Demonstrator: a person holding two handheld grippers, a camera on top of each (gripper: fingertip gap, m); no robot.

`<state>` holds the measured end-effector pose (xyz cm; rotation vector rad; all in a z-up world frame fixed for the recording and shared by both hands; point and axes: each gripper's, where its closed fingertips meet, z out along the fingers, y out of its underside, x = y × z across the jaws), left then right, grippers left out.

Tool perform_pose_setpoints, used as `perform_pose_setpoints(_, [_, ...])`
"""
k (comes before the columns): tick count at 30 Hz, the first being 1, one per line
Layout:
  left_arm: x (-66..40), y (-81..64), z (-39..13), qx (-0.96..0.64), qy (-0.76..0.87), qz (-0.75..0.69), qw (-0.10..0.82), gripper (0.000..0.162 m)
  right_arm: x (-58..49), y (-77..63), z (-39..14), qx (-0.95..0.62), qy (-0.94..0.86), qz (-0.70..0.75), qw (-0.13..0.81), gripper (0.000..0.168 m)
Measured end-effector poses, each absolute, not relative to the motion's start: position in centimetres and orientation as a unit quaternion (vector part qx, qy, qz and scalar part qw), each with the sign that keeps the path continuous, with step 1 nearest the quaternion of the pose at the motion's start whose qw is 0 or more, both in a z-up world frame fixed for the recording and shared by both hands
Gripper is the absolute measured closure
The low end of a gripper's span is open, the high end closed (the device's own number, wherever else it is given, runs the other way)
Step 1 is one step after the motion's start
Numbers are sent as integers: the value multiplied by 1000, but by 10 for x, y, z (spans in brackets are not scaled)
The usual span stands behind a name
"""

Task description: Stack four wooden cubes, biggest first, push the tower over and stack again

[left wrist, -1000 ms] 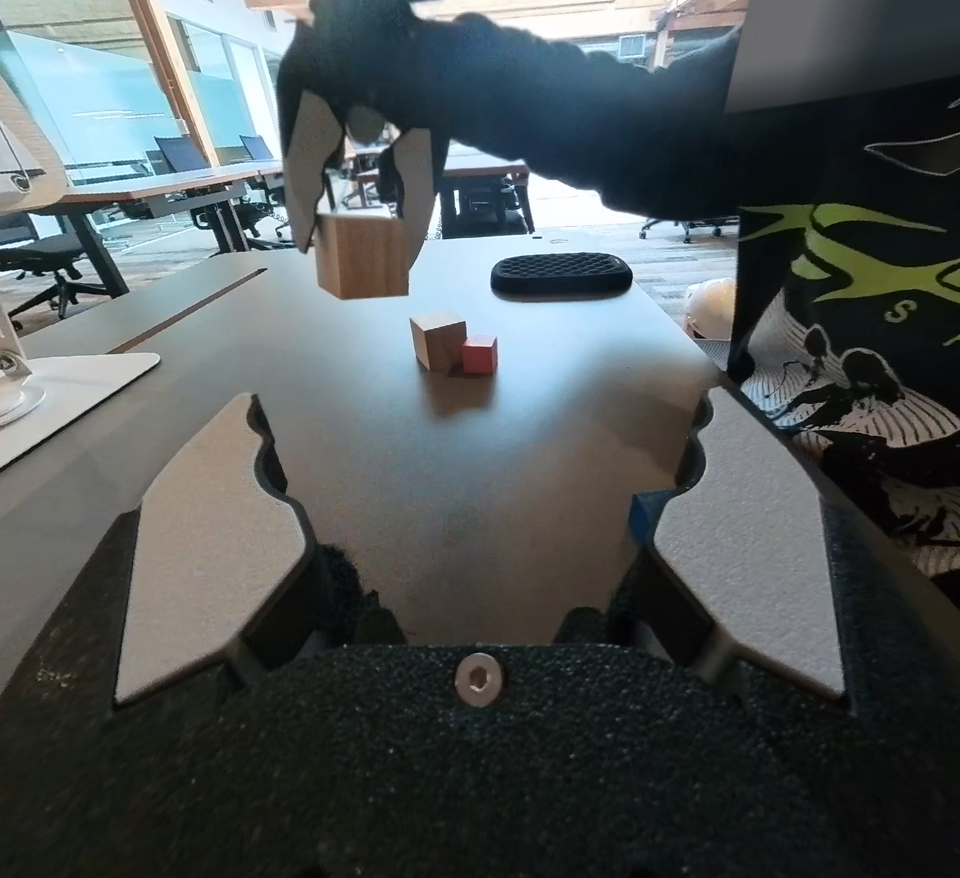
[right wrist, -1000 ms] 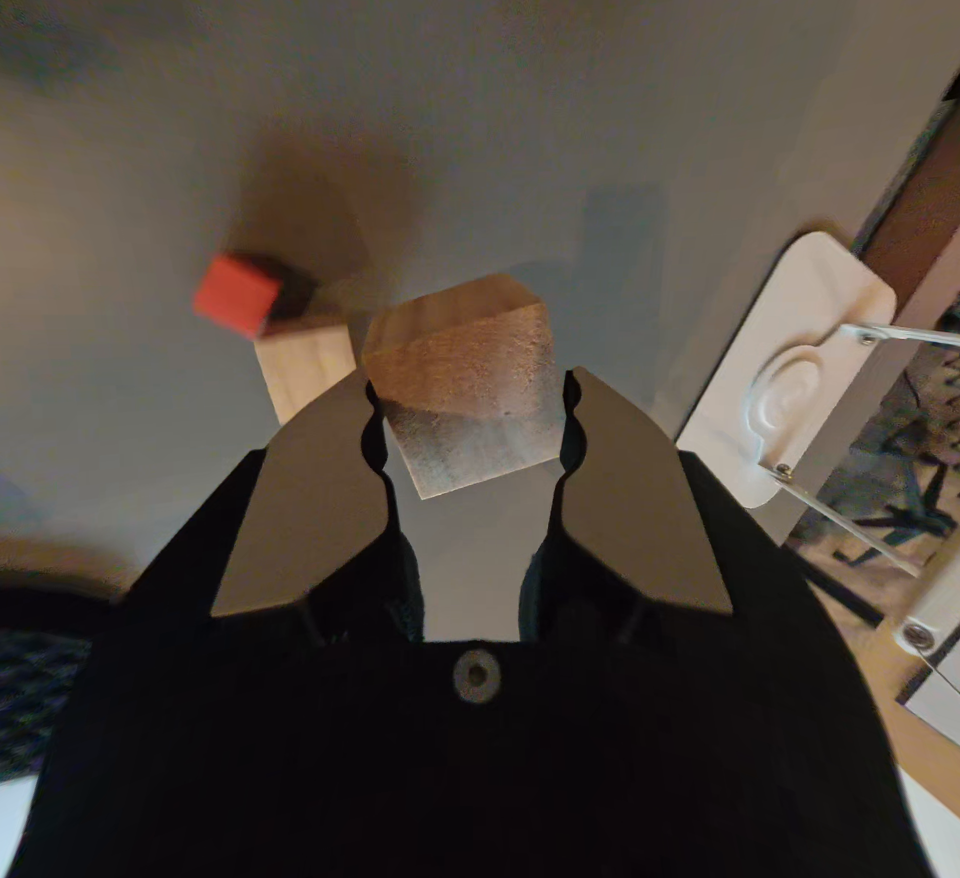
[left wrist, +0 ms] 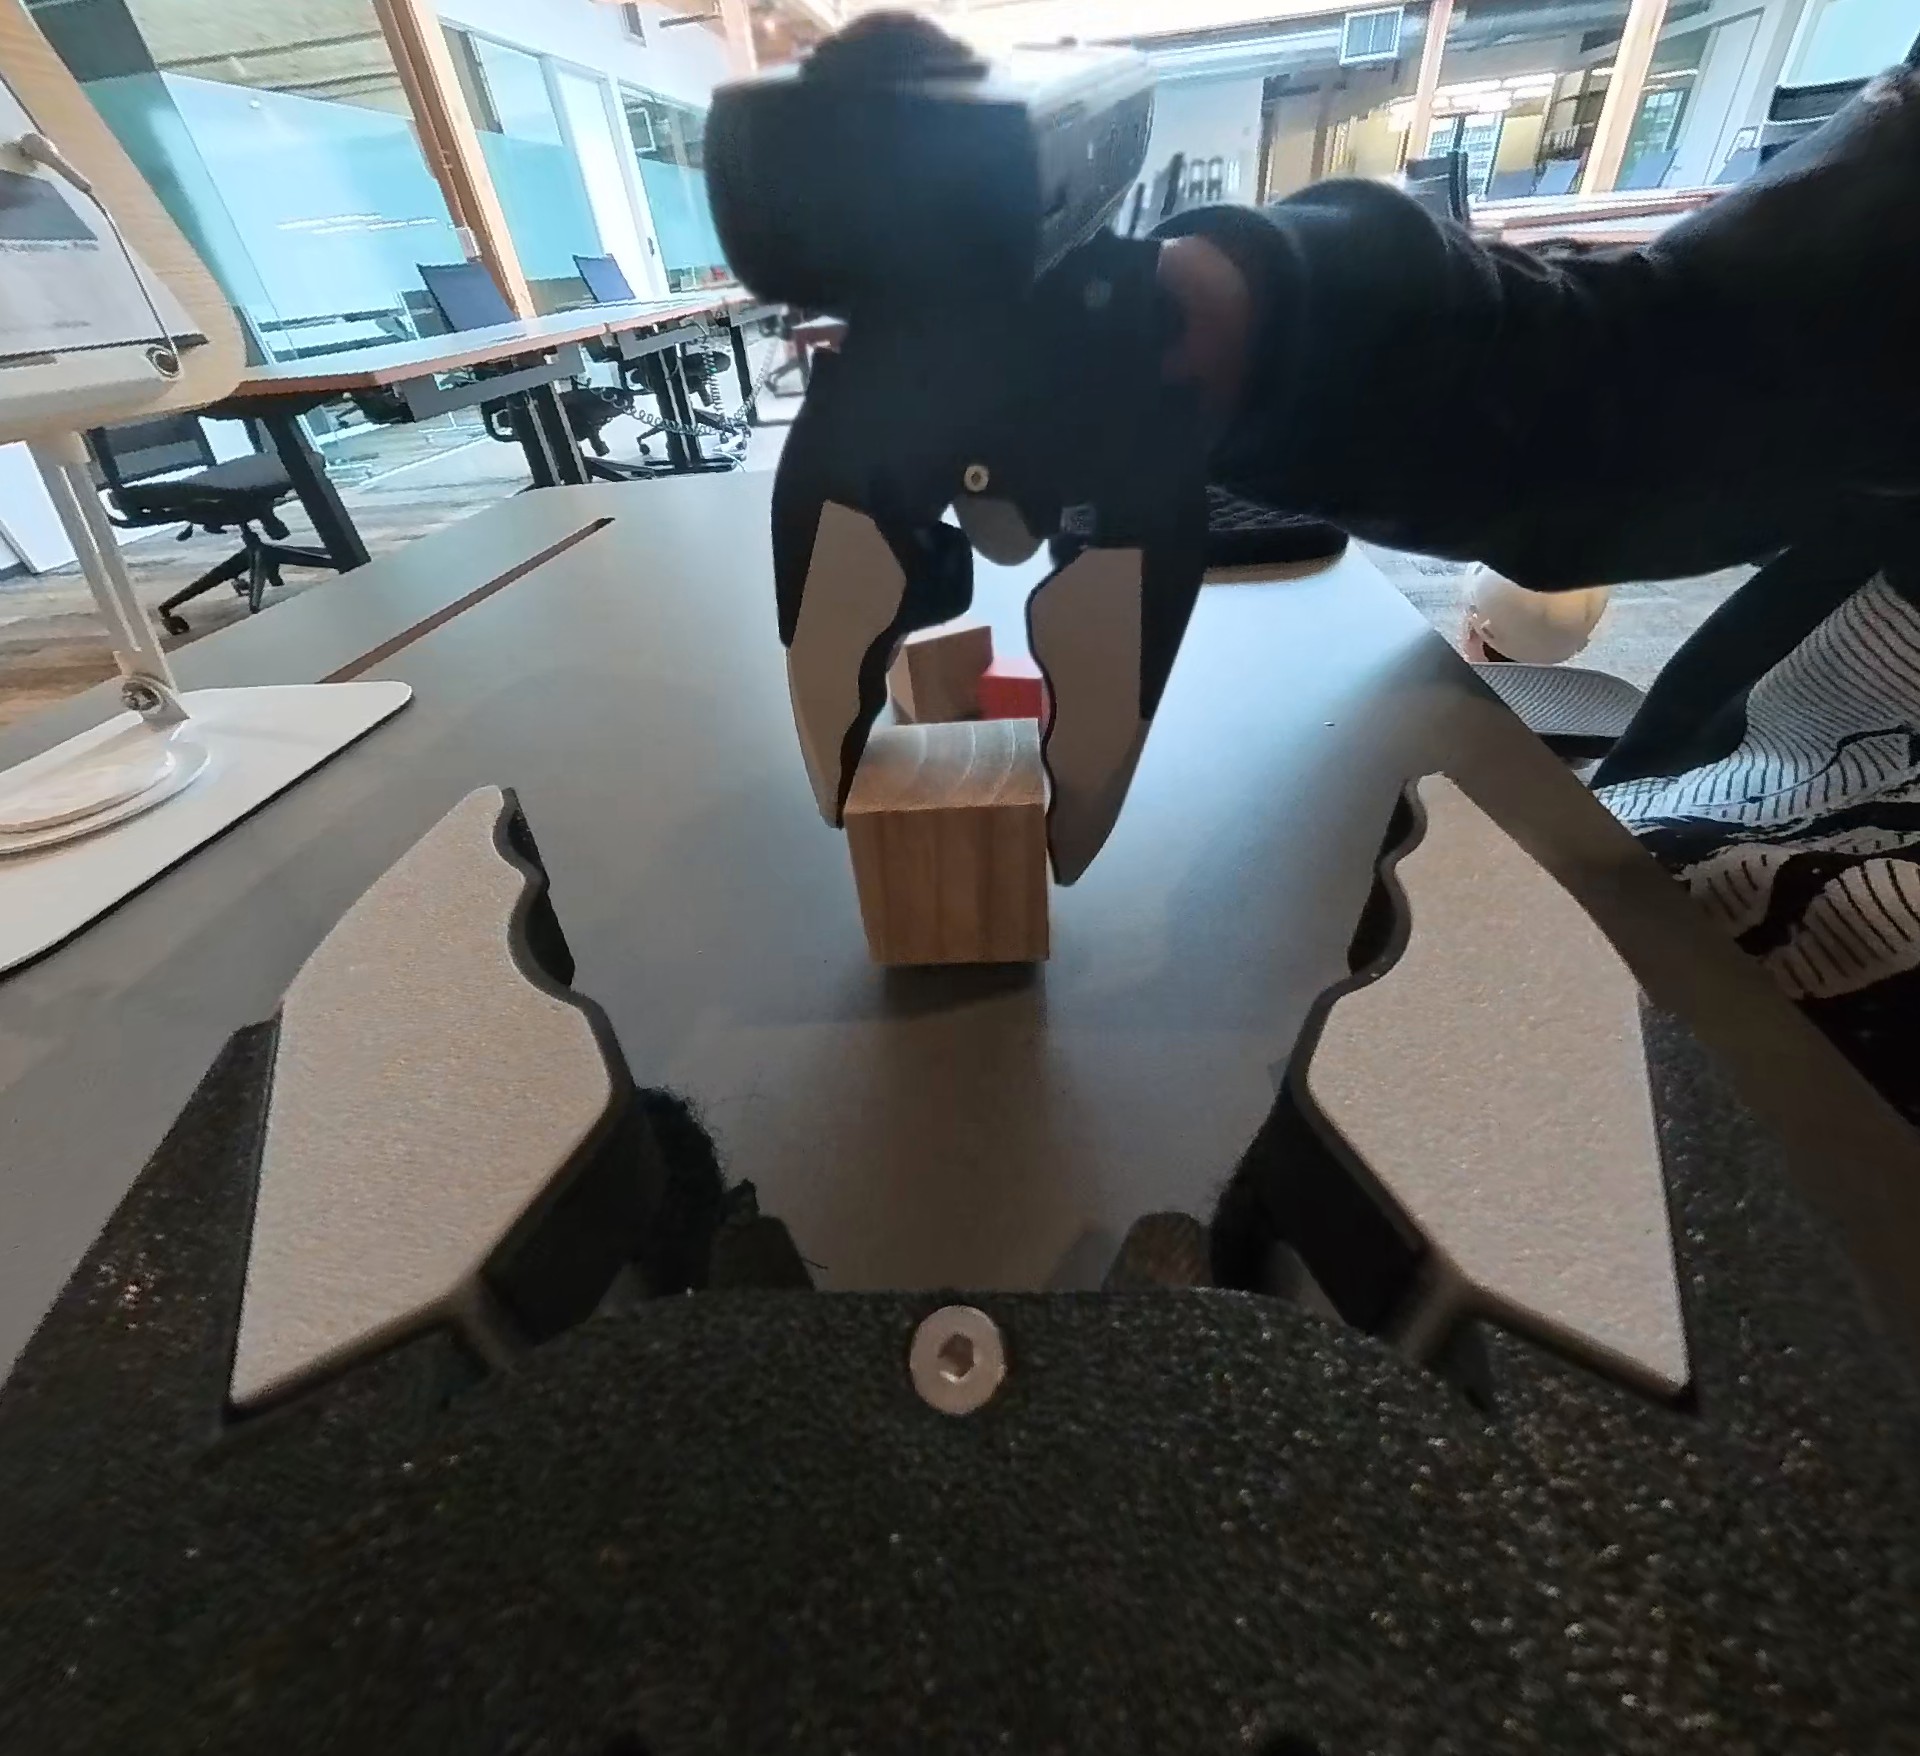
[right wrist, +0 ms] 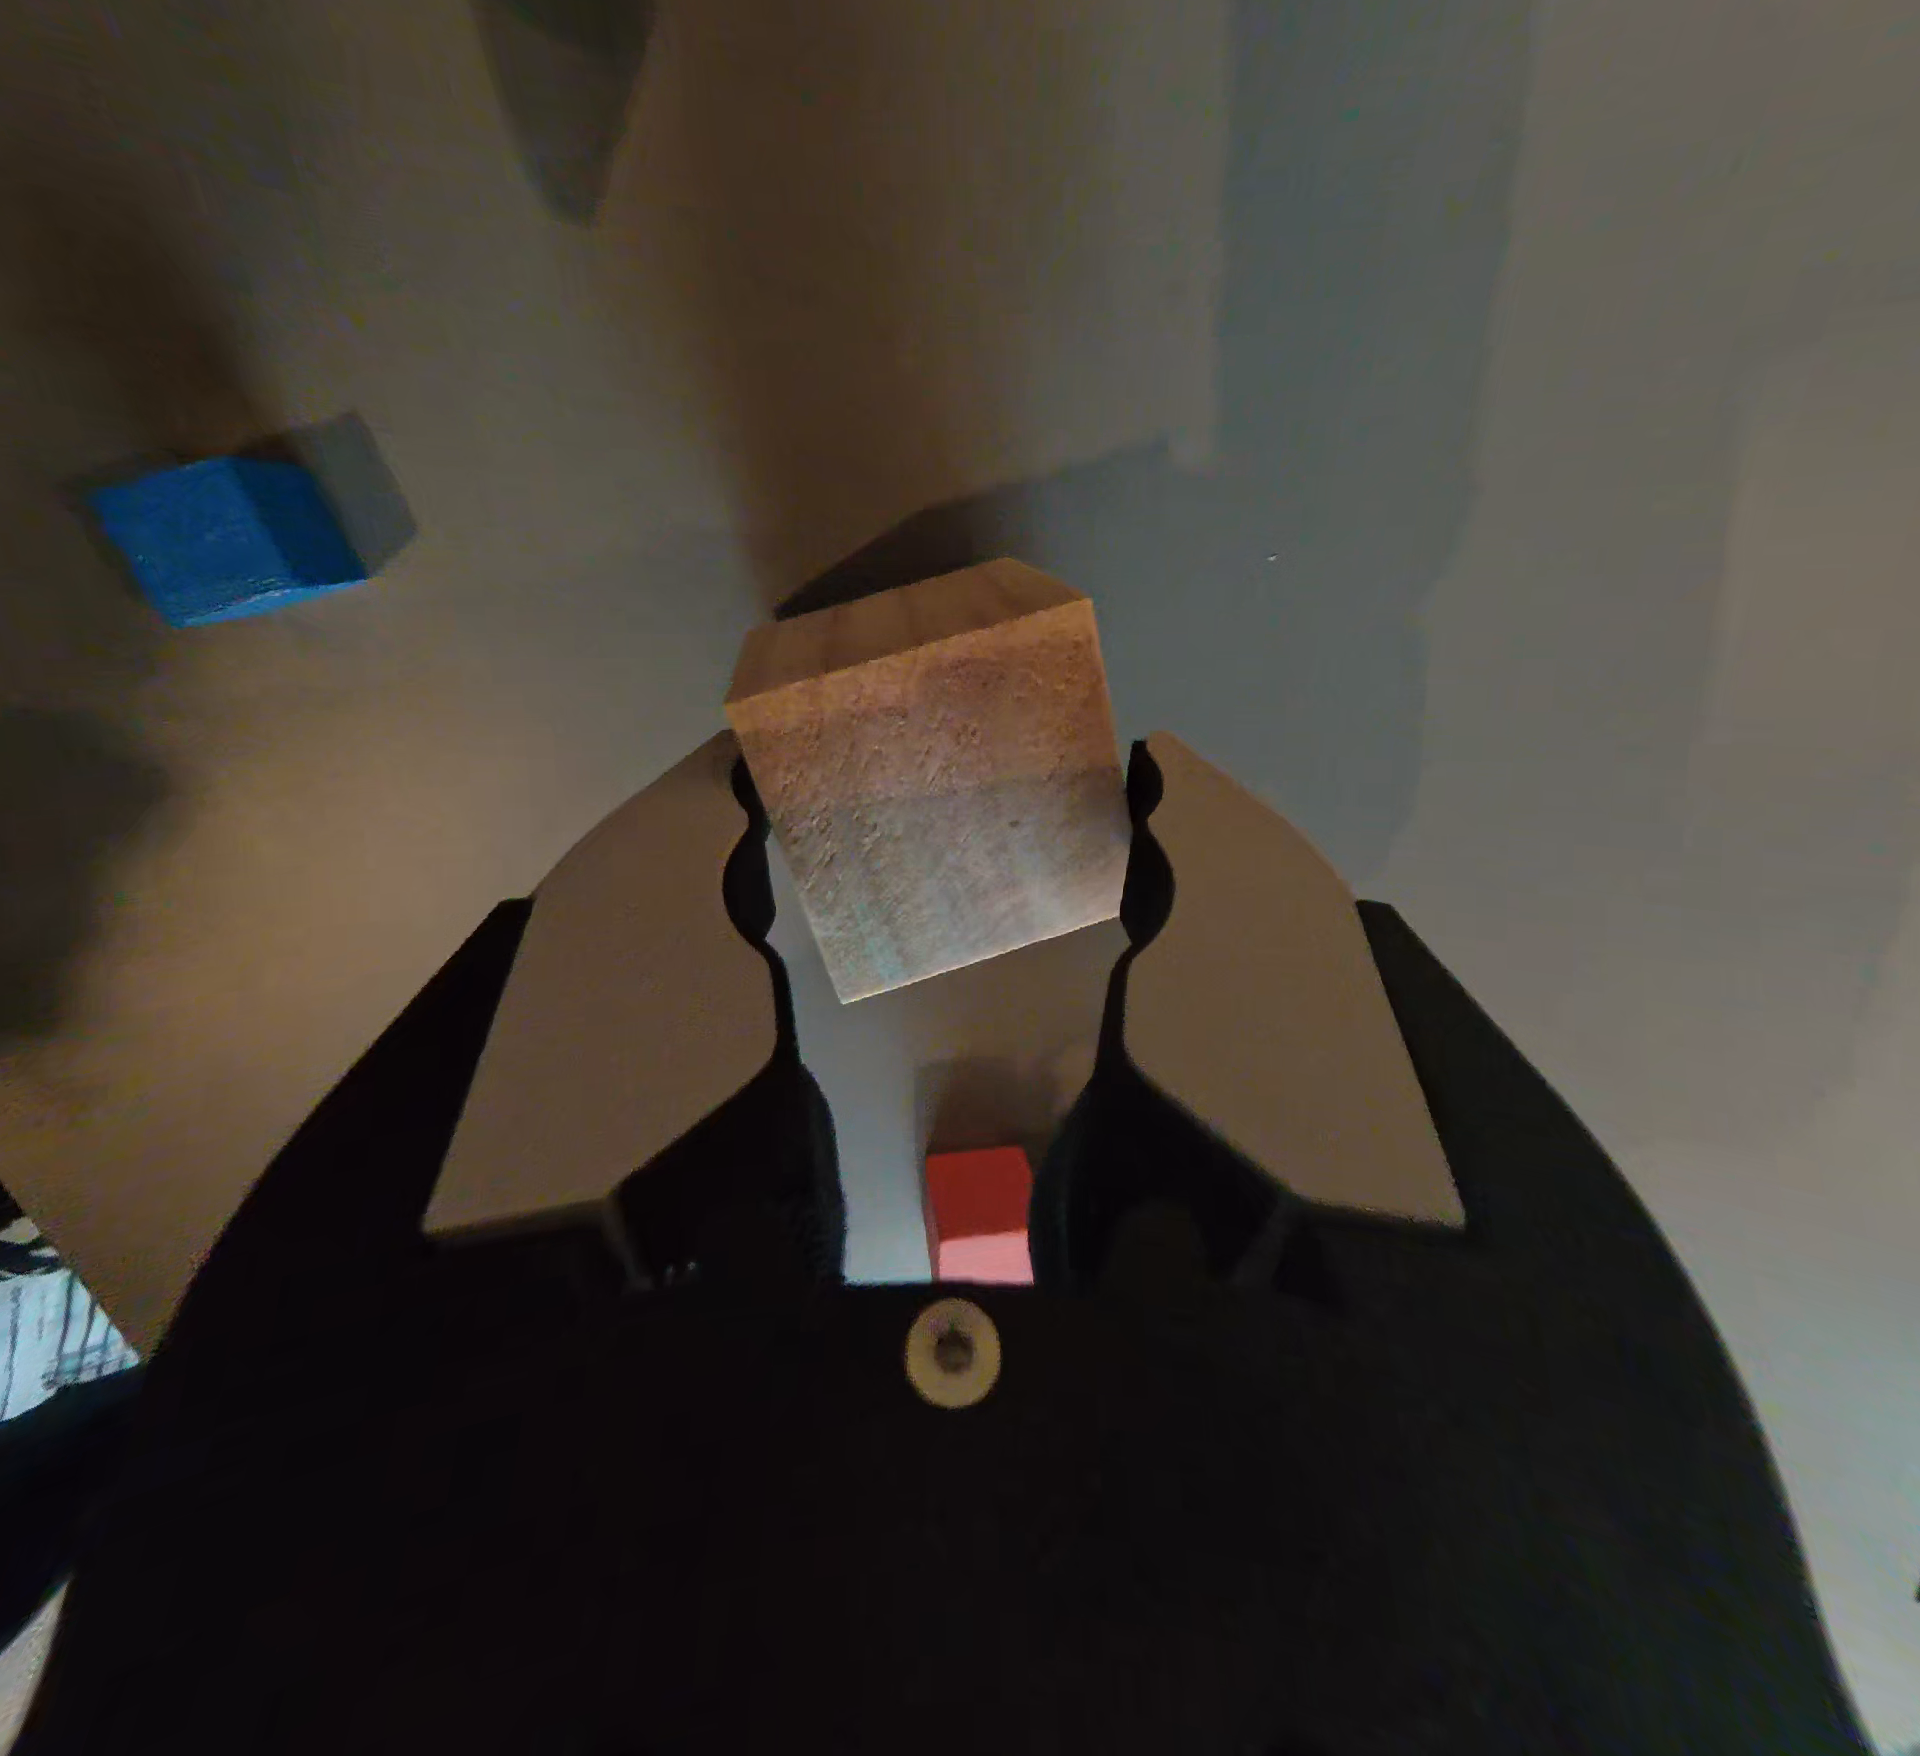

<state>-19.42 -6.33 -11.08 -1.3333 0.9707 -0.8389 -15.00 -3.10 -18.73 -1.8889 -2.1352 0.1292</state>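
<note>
**Big cube set down on the surface**

Left wrist view: the left hand-held gripper [left wrist: 956, 1010] gaped wide, empty, just before the large wooden cube [left wrist: 948, 859]. A second earlier that cube hung in the air; it now rested on the surface [left wrist: 644, 771].

Right wrist view: the right hand-held gripper [right wrist: 930, 766] clasped the cube's top, the red cube [right wrist: 980, 1213] and blue cube [right wrist: 244, 527] nearby.

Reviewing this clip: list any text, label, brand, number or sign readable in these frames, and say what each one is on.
No text here is legible enough to quote.
On the sheet held by the white stand: faint printed lines, too small to read.
On the glass partition: pale lettering, blurred.
On the large wooden cube, blue cube and red cube: no markings visible.
</note>
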Motion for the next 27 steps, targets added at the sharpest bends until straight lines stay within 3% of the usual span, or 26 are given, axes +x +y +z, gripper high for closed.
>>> perform_pose_setpoints(7, [-193, -64, -112, -575, 426, -357, 600, 16, -152, -28, -191, -667, -728, 49, 153, 100])
perform_pose_setpoints(9, [-193, -64, -112, -575, 425, -358, 600, 16, -155, -28, -186, -673, -718, 67, 164, 80])
perform_pose_setpoints(14, [-193, -64, -112, -575, 424, -360, 600, 16, -144, -28, -137, -643, -725, 137, 207, 68])
perform_pose_setpoints(20, [-193, -64, -112, -576, 425, -359, 599, 16, -71, 25, -98, -608, -753, 95, 235, 78])
perform_pose_setpoints(27, [-194, -63, -111, -577, 420, -362, 600, 17, -17, 34, -153, -555, -813, 78, 156, 80])
